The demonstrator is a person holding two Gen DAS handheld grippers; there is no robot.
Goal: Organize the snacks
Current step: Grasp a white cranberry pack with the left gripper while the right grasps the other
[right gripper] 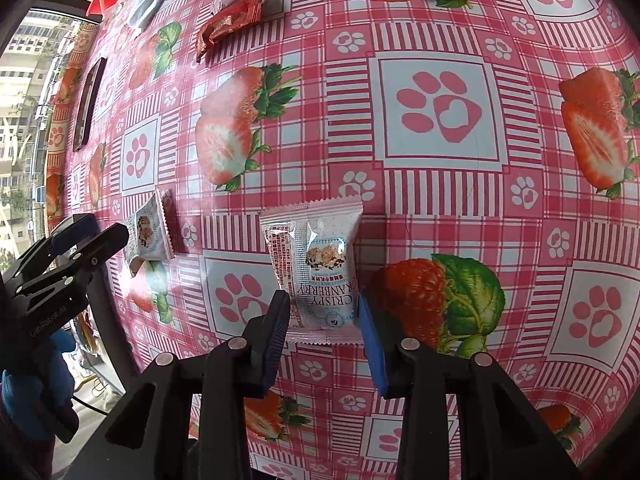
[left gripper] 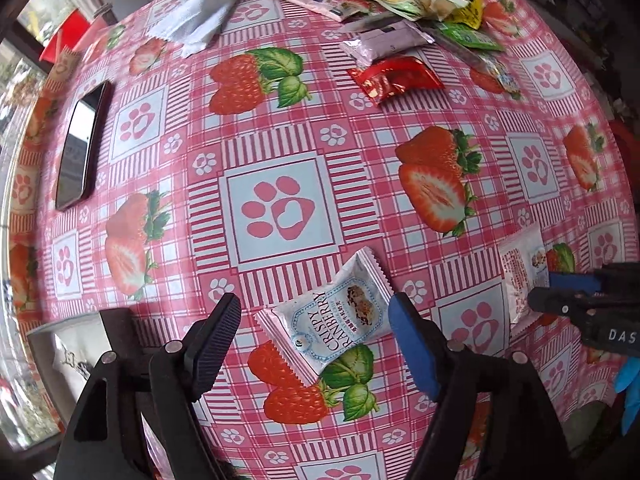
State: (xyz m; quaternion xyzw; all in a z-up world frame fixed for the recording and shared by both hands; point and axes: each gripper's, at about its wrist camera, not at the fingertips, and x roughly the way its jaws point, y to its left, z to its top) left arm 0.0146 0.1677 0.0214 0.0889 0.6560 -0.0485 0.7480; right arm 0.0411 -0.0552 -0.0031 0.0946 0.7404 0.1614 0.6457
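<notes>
A white Crispy Cranberry packet (left gripper: 332,316) lies flat on the strawberry tablecloth (left gripper: 280,128). My left gripper (left gripper: 314,340) hovers straight above it, open, with both pads clear of the wrapper. In the right wrist view this packet (right gripper: 148,236) shows beside the left gripper (right gripper: 104,228). A second white Crispy Cranberry packet (right gripper: 320,272) has its lower end between the pads of my right gripper (right gripper: 324,332), which is shut on it. The left wrist view shows that packet (left gripper: 520,276) sticking out of the right gripper (left gripper: 540,290) at the right edge.
A heap of mixed snack packets (left gripper: 400,0) sits at the far side, with a red packet (left gripper: 394,76) and a pale purple one (left gripper: 384,42) nearest. A dark phone (left gripper: 80,148) lies at the left. A white cloth (left gripper: 216,8) lies at the far left. A blue-gloved hand (left gripper: 630,384) holds the right gripper.
</notes>
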